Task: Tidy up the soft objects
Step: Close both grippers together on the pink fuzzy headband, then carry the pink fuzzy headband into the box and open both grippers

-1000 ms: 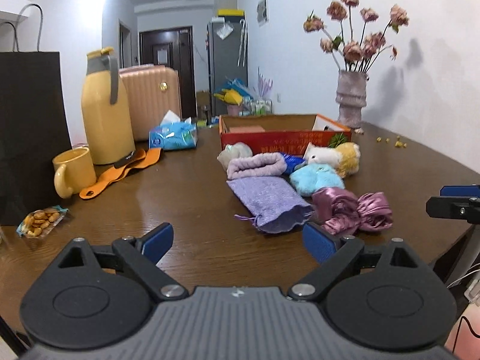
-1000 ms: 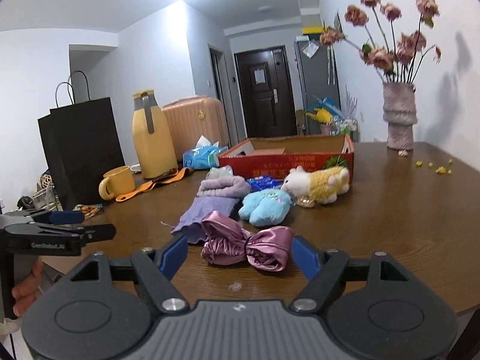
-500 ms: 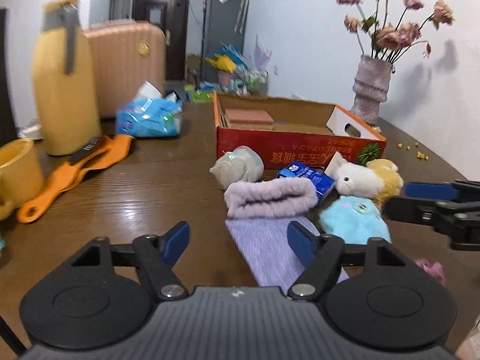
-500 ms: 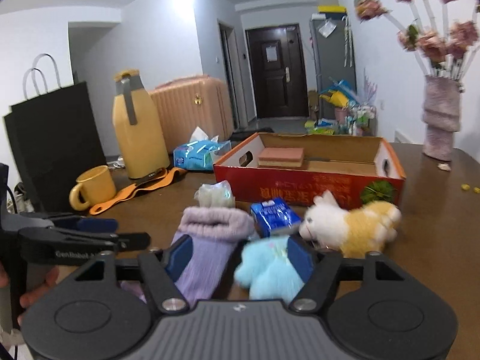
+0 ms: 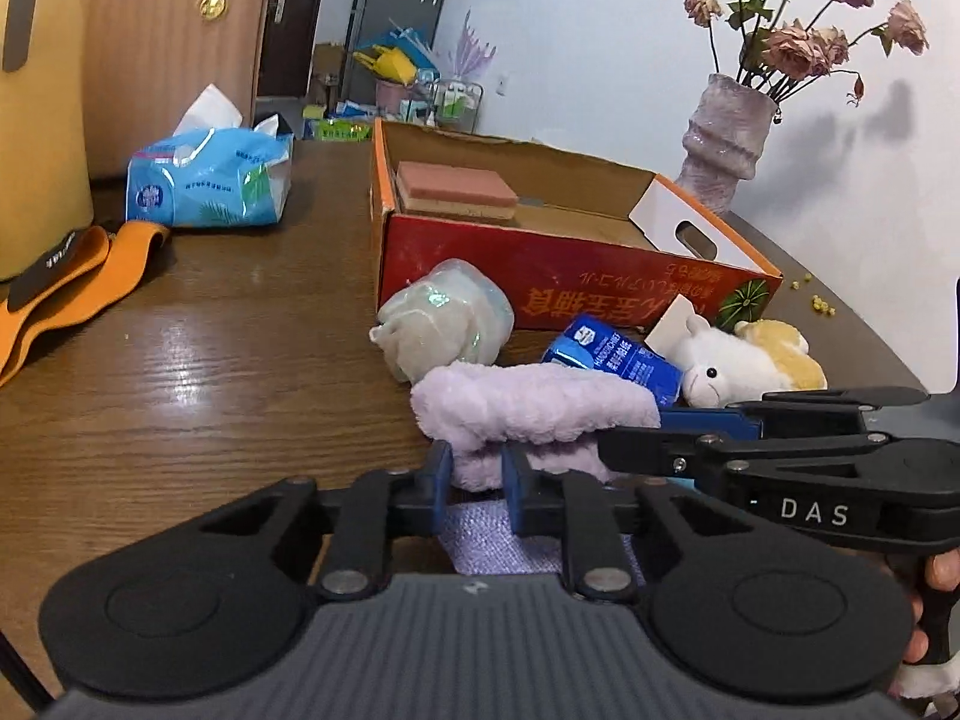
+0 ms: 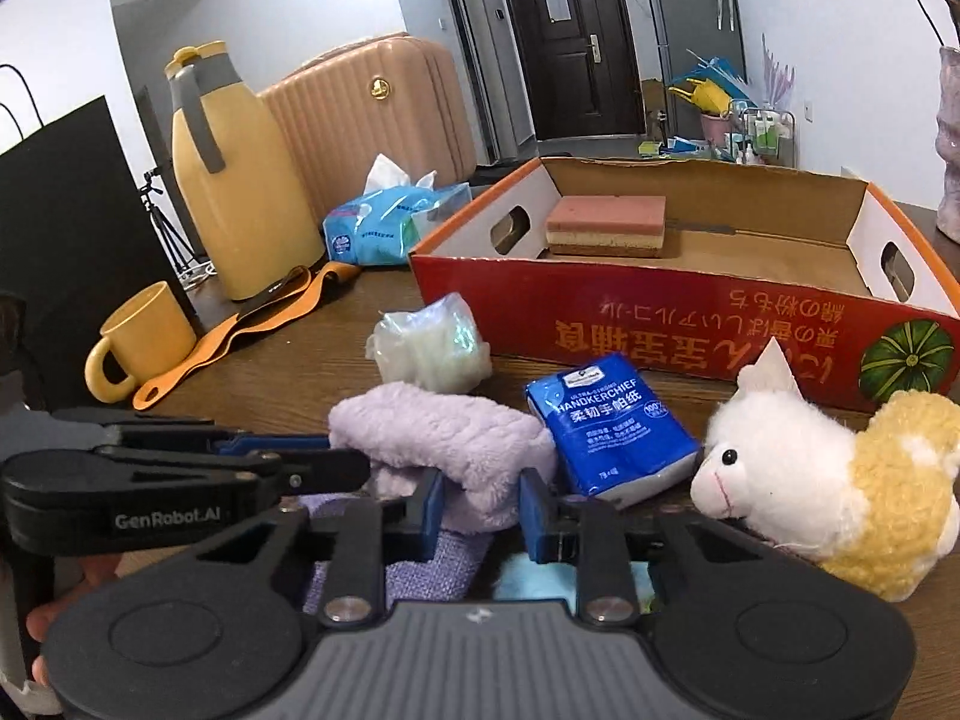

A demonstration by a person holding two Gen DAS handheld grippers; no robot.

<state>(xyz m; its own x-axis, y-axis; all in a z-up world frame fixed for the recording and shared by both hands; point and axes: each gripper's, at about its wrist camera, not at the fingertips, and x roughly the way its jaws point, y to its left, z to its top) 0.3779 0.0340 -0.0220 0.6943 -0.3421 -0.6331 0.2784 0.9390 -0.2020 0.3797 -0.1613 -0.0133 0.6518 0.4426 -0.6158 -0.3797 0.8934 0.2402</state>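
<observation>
Closing both hand-held grippers on the lilac fleece roll

Pinching was the step in hand, and both tools were at it together. The left hand-held gripper [image 5: 475, 476] had its blue pads nearly together, closing on the near left fold of the lilac fleece roll [image 5: 528, 405], with plush bunched between them. The right hand-held gripper [image 6: 480, 504] was closing too, a little wider, on the right end of the same roll [image 6: 444, 438]. The roll lay on the wooden surface [image 5: 180, 372], on top of a flat purple knitted cloth [image 5: 492, 546], just in front of the red cardboard box [image 6: 690, 330].

Around it sat a wrapped pale bundle [image 6: 429, 348] just behind, a blue handkerchief pack [image 6: 612, 420] touching its right side, and a white-and-yellow plush alpaca [image 6: 810, 480] further right. Inside the box, only a pink-topped sponge [image 6: 606, 225] showed at the back.

Judging from this, the sorting was barely begun: one soft thing boxed, the rest outside. Next would likely come a joint lift, both grips rising evenly so the roll did not unfurl or drag the purple cloth beneath, then a short carry over the near wall of the box. Fleece compresses, so a shallow pinch could slip; the handkerchief pack might get nudged.
</observation>
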